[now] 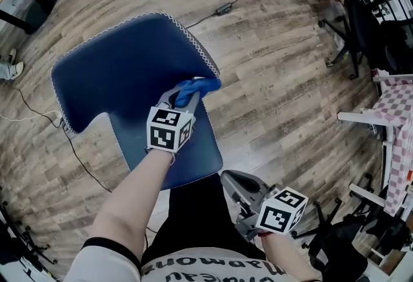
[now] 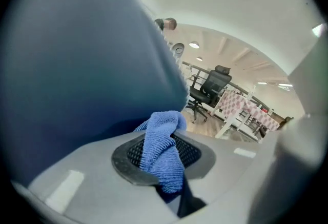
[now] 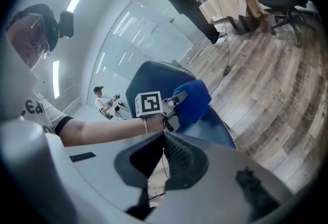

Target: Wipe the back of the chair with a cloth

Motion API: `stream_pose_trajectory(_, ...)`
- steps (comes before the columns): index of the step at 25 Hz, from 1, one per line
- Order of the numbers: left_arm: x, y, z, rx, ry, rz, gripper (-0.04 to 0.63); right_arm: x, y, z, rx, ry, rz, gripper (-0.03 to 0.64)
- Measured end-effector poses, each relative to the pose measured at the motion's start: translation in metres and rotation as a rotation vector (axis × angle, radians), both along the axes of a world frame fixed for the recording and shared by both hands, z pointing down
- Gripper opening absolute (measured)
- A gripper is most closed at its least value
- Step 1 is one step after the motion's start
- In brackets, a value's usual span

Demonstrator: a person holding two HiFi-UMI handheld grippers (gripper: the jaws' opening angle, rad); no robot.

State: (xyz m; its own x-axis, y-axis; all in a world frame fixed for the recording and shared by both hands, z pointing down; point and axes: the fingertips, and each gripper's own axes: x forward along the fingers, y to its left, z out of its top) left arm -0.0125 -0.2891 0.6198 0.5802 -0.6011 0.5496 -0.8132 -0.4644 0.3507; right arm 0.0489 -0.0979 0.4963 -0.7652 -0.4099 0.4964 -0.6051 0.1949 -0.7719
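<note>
Right gripper view shows right hand-held gripper (image 3: 164,138) closed, empty; left hand-held gripper (image 2: 166,169) pinches cloth (image 2: 163,136).

Cloth (image 1: 199,86) seemingly against chair (image 1: 119,71) back.

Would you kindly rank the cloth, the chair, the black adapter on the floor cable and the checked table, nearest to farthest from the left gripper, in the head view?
1. Blue cloth, clamped in the left gripper.
2. Blue chair, directly beneath it.
3. Black adapter, on the floor beyond.
4. Checked table, far right.
</note>
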Motion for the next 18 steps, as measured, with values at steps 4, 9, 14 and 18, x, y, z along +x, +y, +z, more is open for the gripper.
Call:
stream_pose_trajectory(4,-0.021,0.025,-0.063,0.072,0.116,0.002,0.074,-0.02,0.001,-0.027,0.051,-0.014,-0.054,0.014)
stream_pose_trajectory(9,-0.058,0.055,-0.156,0.116,0.229,-0.04,0.074,-0.042,-0.012,-0.075,0.158,-0.035,-0.104,0.014)
stream_pose_trajectory(14,-0.09,0.083,-0.253,0.169,0.241,-0.075,0.075,-0.066,-0.052,-0.143,0.335,-0.087,-0.175,0.014)
stream_pose_trajectory(18,-0.112,0.131,-0.329,0.276,0.272,-0.119,0.077,-0.09,-0.058,-0.206,0.451,-0.126,-0.212,0.014)
